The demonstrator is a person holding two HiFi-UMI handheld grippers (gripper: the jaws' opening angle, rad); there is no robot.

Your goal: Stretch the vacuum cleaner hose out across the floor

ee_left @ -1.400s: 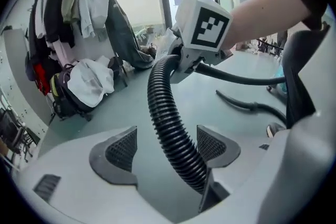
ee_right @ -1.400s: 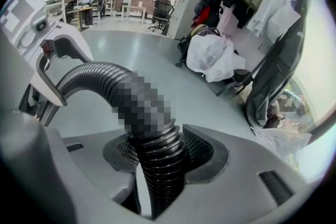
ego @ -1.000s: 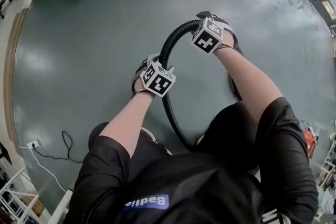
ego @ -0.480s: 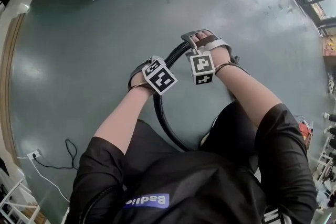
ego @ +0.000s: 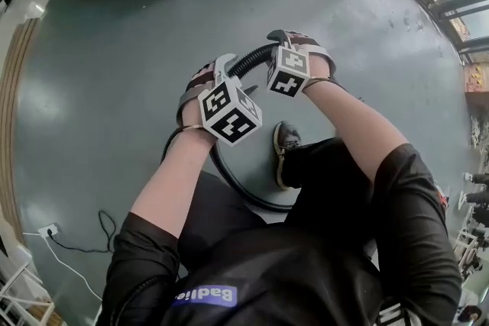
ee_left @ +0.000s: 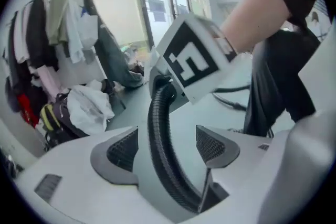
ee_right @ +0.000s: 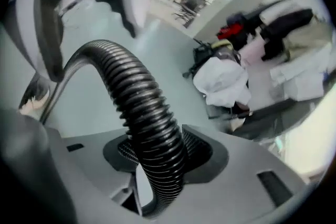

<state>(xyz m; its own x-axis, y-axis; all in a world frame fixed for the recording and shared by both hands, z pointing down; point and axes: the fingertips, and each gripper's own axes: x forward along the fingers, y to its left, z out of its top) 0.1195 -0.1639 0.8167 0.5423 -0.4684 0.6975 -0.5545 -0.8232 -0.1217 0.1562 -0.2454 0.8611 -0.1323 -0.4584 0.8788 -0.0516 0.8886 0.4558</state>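
We see grey floor (ego: 92,88) filling frame. Black ribbed hose (ego: 248,61) held up at centre, looping down to floor at lower centre. Our right tool (ee_right: 157,152) clamps hose, jaws just closing. Our left tool (ee_left: 167,147) jaws apart, just widening, hose loose between.

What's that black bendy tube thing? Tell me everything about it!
The hose is black, ribbed and bendy, like plastic. It arches from the left gripper to the right gripper, then loops down to the floor by a shoe. The right fingers, just closing, squeeze it; the left fingers, just opening, stand either side without pressing.
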